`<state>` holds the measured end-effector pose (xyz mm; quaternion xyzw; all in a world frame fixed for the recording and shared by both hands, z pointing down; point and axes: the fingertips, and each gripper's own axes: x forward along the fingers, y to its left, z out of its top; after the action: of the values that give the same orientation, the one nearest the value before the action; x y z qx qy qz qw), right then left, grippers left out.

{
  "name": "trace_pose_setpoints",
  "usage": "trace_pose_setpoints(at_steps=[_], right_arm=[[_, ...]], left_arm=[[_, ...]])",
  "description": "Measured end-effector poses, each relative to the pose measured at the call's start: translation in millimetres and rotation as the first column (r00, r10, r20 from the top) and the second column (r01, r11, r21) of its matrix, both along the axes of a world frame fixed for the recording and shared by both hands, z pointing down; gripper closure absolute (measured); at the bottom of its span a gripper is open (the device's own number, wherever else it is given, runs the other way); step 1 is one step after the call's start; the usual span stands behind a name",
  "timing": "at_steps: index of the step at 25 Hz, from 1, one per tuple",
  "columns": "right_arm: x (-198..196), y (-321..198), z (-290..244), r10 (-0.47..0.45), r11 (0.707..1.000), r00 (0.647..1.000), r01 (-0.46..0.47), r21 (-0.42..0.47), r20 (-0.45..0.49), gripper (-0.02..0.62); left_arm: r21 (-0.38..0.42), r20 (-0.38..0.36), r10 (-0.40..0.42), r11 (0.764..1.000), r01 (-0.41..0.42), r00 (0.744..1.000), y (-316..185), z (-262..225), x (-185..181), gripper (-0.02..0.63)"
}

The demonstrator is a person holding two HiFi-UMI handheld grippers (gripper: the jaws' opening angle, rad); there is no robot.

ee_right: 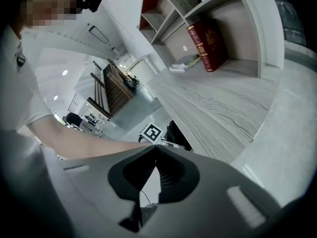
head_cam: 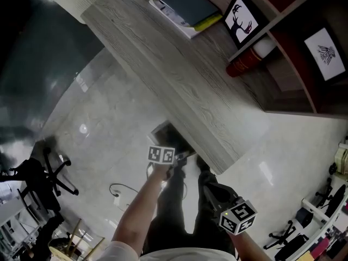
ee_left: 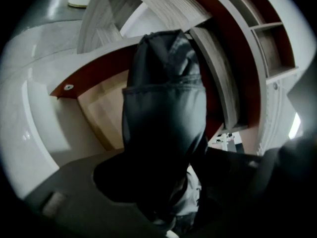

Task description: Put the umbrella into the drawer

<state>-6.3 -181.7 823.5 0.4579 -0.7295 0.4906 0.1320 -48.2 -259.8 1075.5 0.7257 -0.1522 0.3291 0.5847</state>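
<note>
Long grey wood-grain desk top (head_cam: 179,86) runs diag. across head view. On it, far end: flat book stack w/ dark blue cover (head_cam: 187,10), black-framed deer picture (head_cam: 243,19), red cylinder w/ white end (head_cam: 247,58) just beside. Under desk: open drawer w/ pale wood bottom (ee_left: 101,115). Glossy pale floor (head_cam: 109,118) carries black office chair (head_cam: 43,175).

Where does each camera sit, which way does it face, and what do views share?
Head view: on the person's head, steeply down on desk top and floor; shows left forearm, legs, left gripper, right gripper.
Left gripper view: on the left gripper, along open jaws toward the open drawer; umbrella between them.
Right gripper view: on the right gripper, along shut, empty jaws toward the shelves; shows left forearm.
Shared: head and right gripper views both show the left marker cube and desk top.
</note>
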Motion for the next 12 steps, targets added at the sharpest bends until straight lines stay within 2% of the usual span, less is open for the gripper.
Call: trace_pose_setpoints(at_steps=[5,8,12], right_arm=[[-4,-3,-13,-0.016,1.0,1.0,0.016,0.015,-0.004,0.589],[-9,-3,-29,-0.036,0.999,0.999,0.037,0.03,-0.013,0.589],[-3,-11,-46,-0.073,0.995,0.997,0.075,0.059,-0.031,0.589]], left_arm=[[0.006,-0.022,-0.097,0.995,0.097,0.995,-6,-13,-10,0.27],[0.002,-0.024,-0.123,0.992,0.123,0.992,-8,-27,-21,0.27],[0.038,-0.021,-0.162,0.986,0.163,0.987,-25,-50,-35,0.281]])
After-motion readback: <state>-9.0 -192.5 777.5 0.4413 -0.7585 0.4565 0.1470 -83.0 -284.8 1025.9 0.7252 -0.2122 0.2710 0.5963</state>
